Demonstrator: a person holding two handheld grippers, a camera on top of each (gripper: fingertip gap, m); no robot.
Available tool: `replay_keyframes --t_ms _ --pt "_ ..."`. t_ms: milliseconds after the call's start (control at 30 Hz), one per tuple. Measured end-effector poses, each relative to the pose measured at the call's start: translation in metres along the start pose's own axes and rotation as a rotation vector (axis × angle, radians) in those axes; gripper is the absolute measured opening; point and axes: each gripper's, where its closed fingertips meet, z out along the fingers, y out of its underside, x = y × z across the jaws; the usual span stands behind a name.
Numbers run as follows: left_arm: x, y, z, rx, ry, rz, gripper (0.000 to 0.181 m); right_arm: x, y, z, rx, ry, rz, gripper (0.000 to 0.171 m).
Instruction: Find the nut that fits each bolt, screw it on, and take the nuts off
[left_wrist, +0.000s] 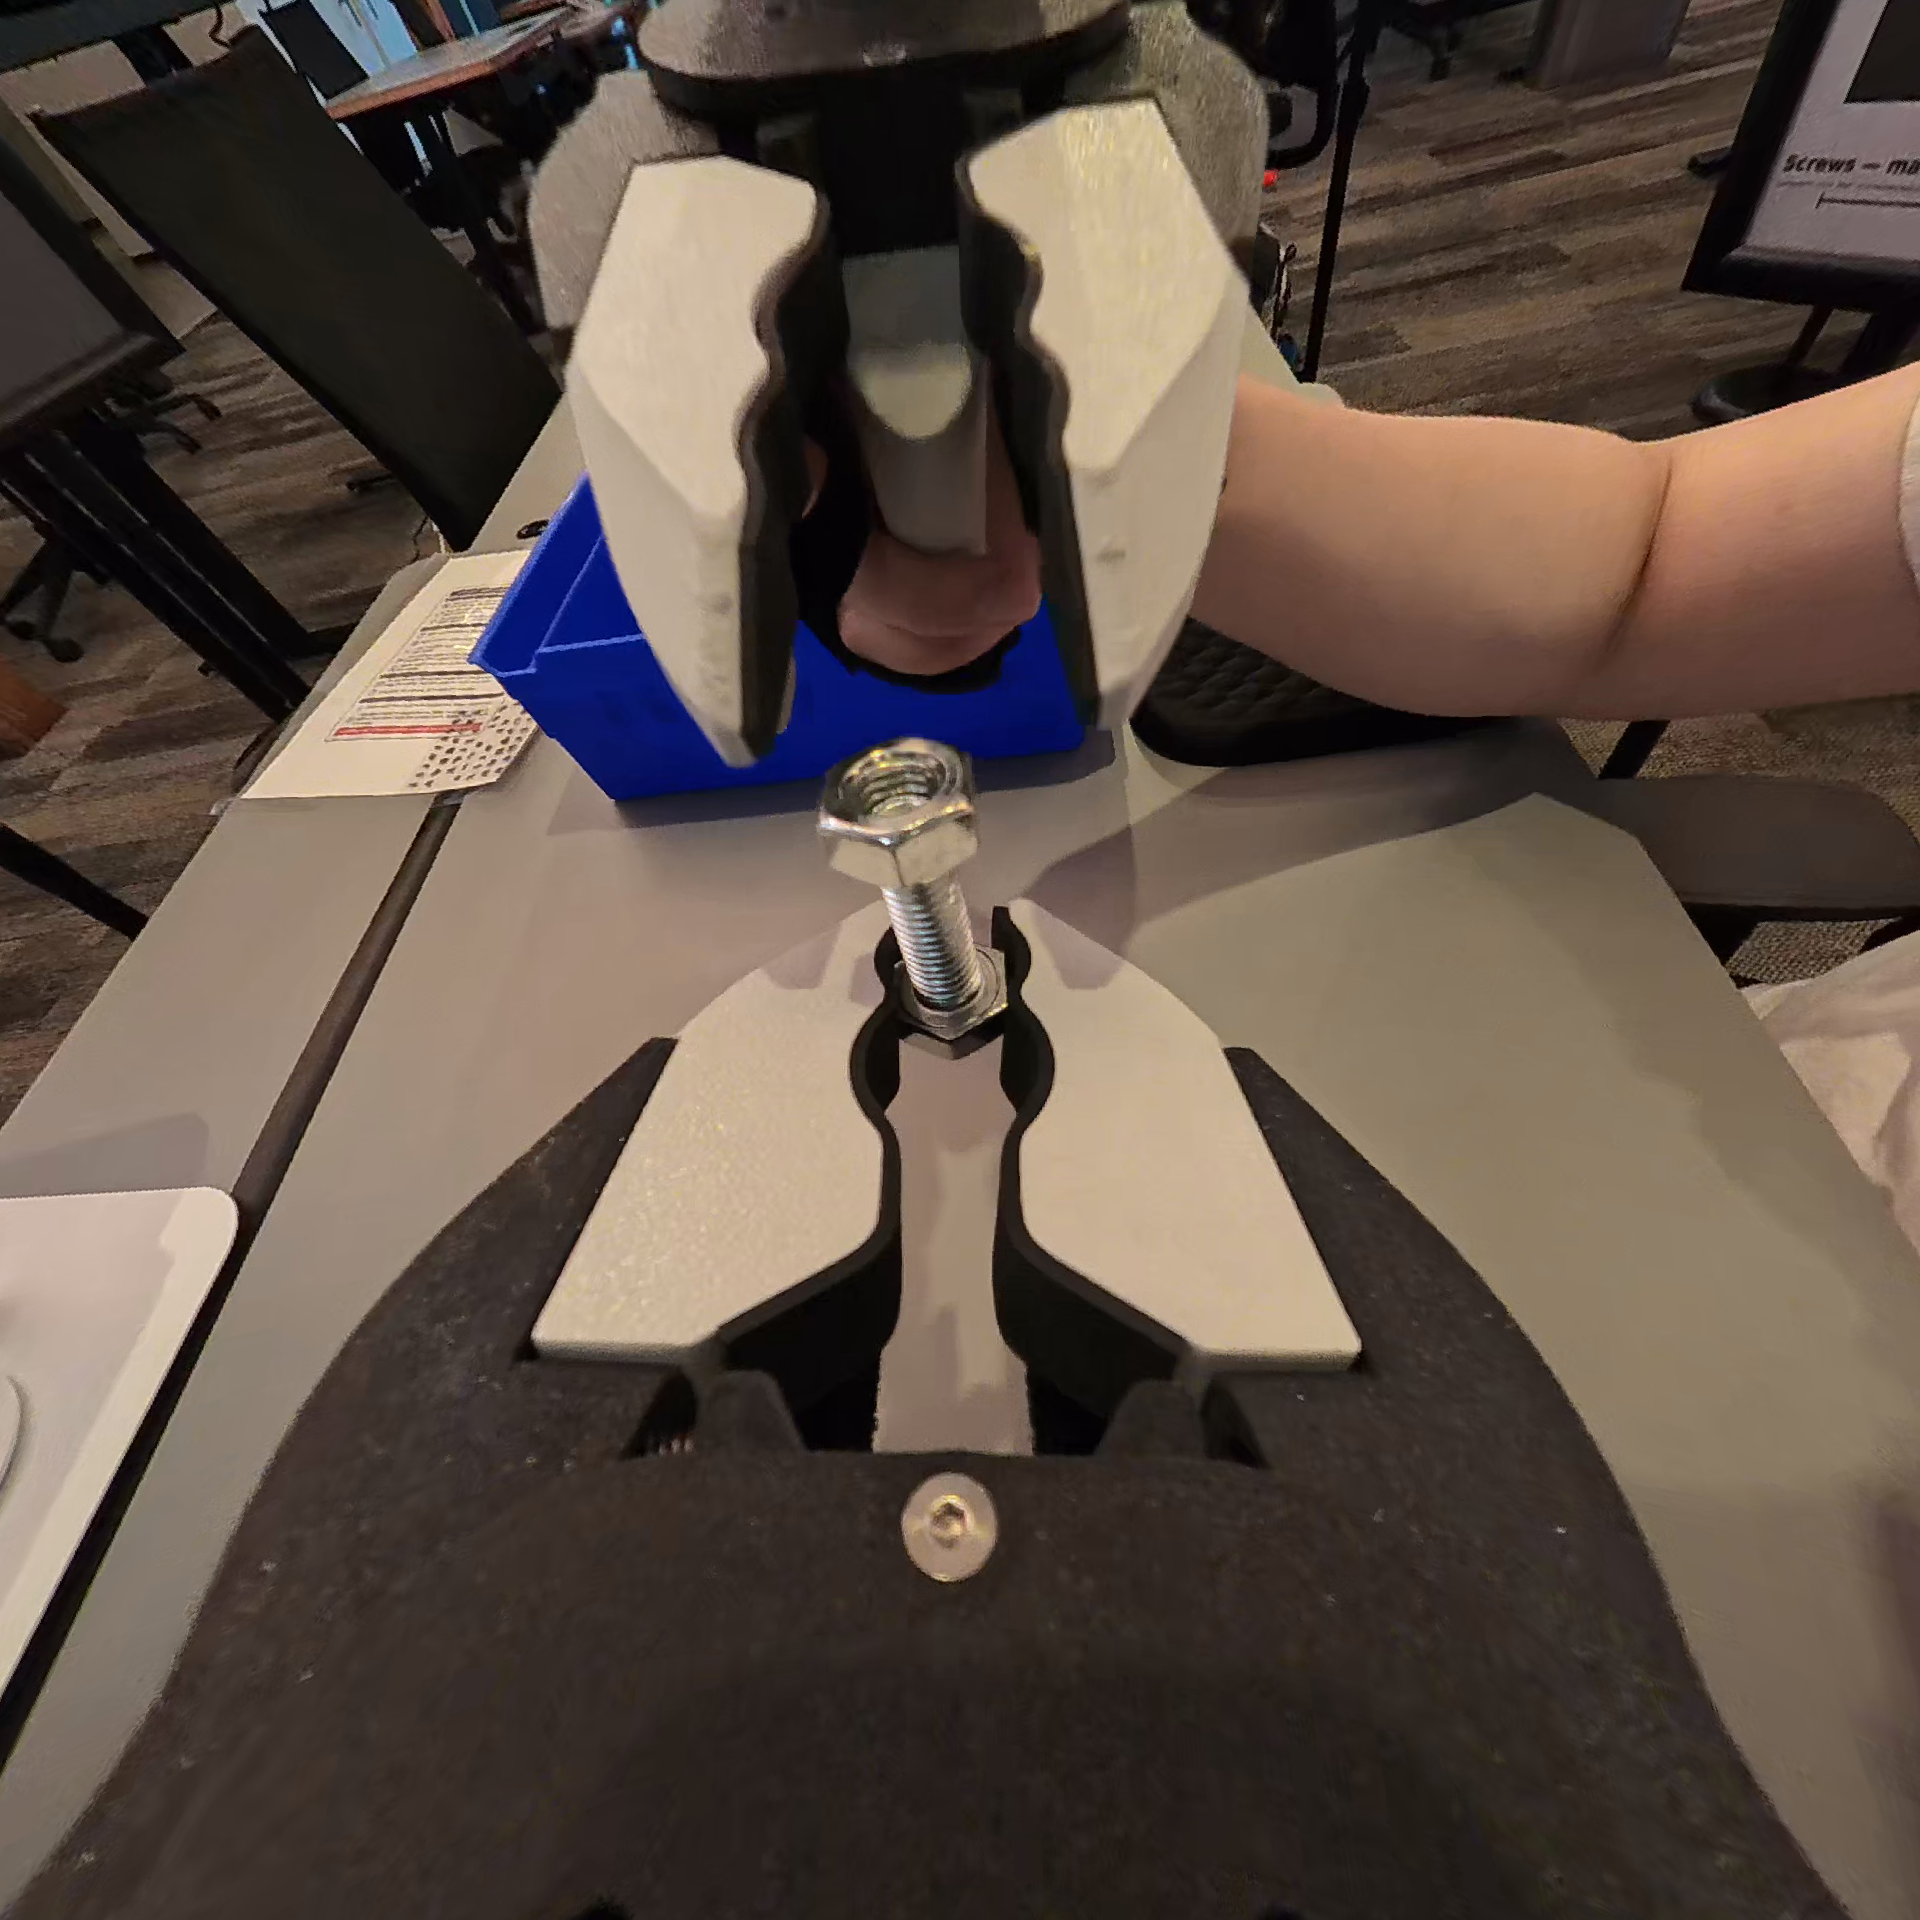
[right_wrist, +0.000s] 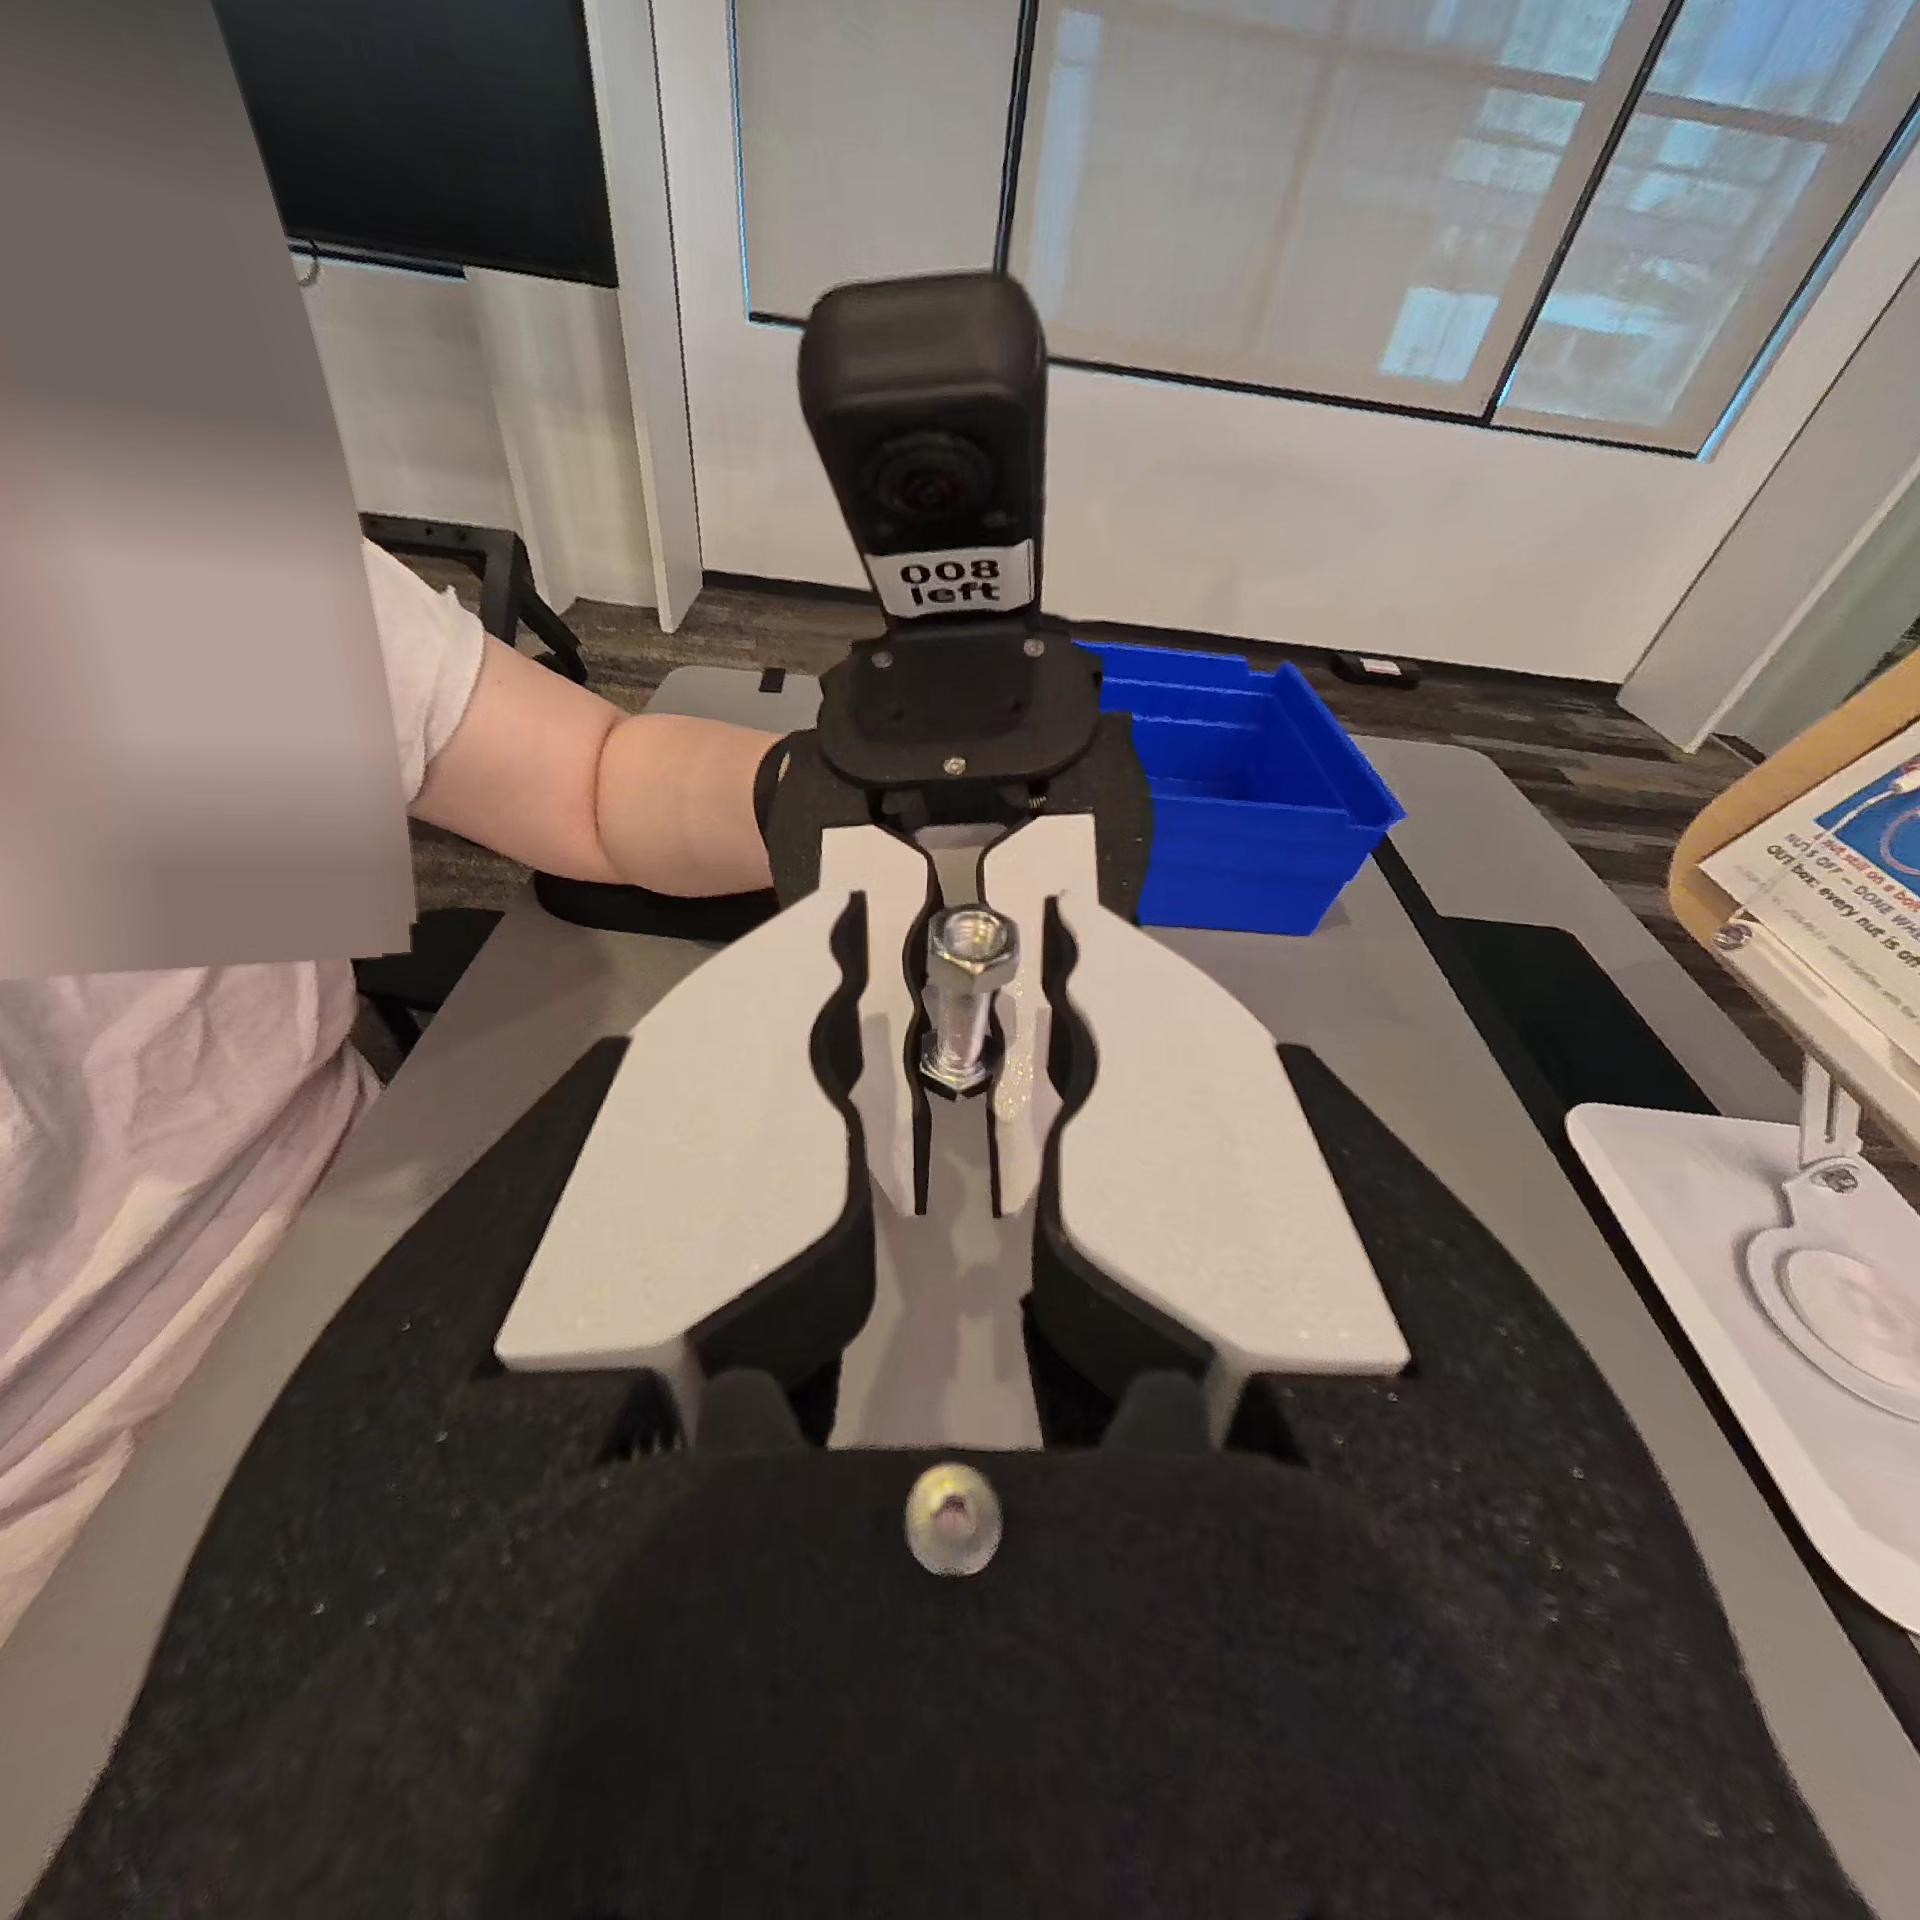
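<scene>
A silver bolt (left_wrist: 928, 951) stands upright, thread up. My left gripper (left_wrist: 943, 966) is shut on its hex head just above the grey table (left_wrist: 623, 935). A silver hex nut (left_wrist: 899, 821) sits on the top end of the thread. My right gripper (left_wrist: 920, 722) faces the left one from just beyond and above the nut, jaws open. In the right wrist view the nut (right_wrist: 971, 951) lies between the spread fingertips of my right gripper (right_wrist: 956, 925) with a gap on each side. The bolt head (right_wrist: 951, 1075) is pinched in the left gripper (right_wrist: 958, 1195).
A blue bin (left_wrist: 665, 717) stands on the table right behind the grippers; it also shows in the right wrist view (right_wrist: 1247, 810). A printed sheet (left_wrist: 416, 686) lies beside it. A white stand (right_wrist: 1766, 1299) holds an instruction card (right_wrist: 1818, 914). The person's arm (left_wrist: 1455, 561) reaches in from the right. Spacing between my two grippers at the tips: around 7 centimeters.
</scene>
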Motion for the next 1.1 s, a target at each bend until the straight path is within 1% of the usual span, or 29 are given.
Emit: replay_keyframes --t_ms 200,633,900,1100 --pt "-0.0003 -0.0017 -0.0002 0.008 -0.009 -0.002 0.014 0.0052 0.0019 -0.0015 0.016 0.038 0.013 0.028" --pt "0.0009 -0.0031 -0.0005 0.012 -0.007 0.002 0.014 -0.0019 0.0056 -0.0013 0.017 -0.018 0.028 0.027" --pt "-0.0003 -0.0017 -0.0005 0.003 -0.013 0.0 0.014 -0.003 0.0062 -0.0024 0.005 -0.016 0.017 0.026" --pt "0.0014 -0.0005 0.001 -0.004 -0.005 -0.001 0.014 0.0002 0.0046 -0.0041 0.006 0.018 -0.004 0.026"
